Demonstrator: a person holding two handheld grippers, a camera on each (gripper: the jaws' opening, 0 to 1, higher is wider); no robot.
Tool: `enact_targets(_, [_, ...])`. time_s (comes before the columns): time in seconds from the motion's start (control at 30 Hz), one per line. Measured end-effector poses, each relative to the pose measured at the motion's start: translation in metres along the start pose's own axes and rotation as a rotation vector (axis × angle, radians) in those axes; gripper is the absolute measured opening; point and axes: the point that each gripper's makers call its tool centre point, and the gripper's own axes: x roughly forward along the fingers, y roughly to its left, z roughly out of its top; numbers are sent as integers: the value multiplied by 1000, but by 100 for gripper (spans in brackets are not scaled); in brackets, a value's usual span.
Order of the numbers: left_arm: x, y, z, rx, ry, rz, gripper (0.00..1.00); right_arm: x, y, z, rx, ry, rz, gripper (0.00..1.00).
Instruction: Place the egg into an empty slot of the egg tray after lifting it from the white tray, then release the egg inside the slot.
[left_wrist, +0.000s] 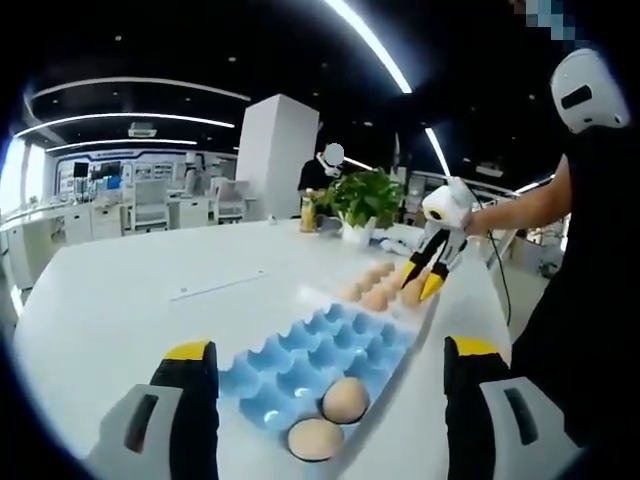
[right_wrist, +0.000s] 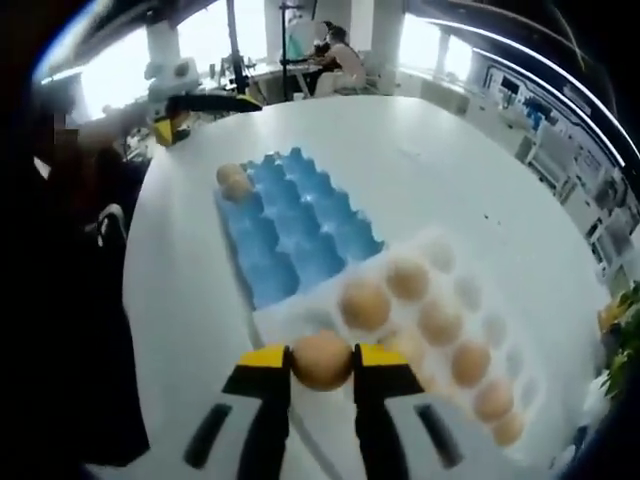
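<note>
Already the right gripper (right_wrist: 322, 368) has its two yellow-tipped jaws closed on a brown egg (right_wrist: 322, 360), gripping it from both sides just above the near edge of the white tray (right_wrist: 300, 322). Several more brown eggs (right_wrist: 440, 322) sit in that tray's cups, running toward the far right. Touching the tray's far side lies the blue egg tray (right_wrist: 300, 240), most of its slots bare, with two eggs (right_wrist: 234, 180) in its far left corner. In the left gripper view, the left gripper (left_wrist: 330, 400) hangs with its jaws spread wide and nothing between them, just above the near end of the blue egg tray (left_wrist: 320, 350), where those two eggs (left_wrist: 345, 398) lie. Both trays rest on a white table (left_wrist: 130, 300), and a potted green plant (left_wrist: 365, 200) stands at its far edge.
</note>
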Motion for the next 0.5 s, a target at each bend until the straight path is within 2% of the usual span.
enact_targets(0.23, [1, 0, -1, 3, 1, 1, 95, 8, 5, 11, -16, -10, 22, 23])
enact_targets(0.5, [2, 0, -1, 3, -2, 3, 96, 22, 19, 35, -57, -37, 61, 23])
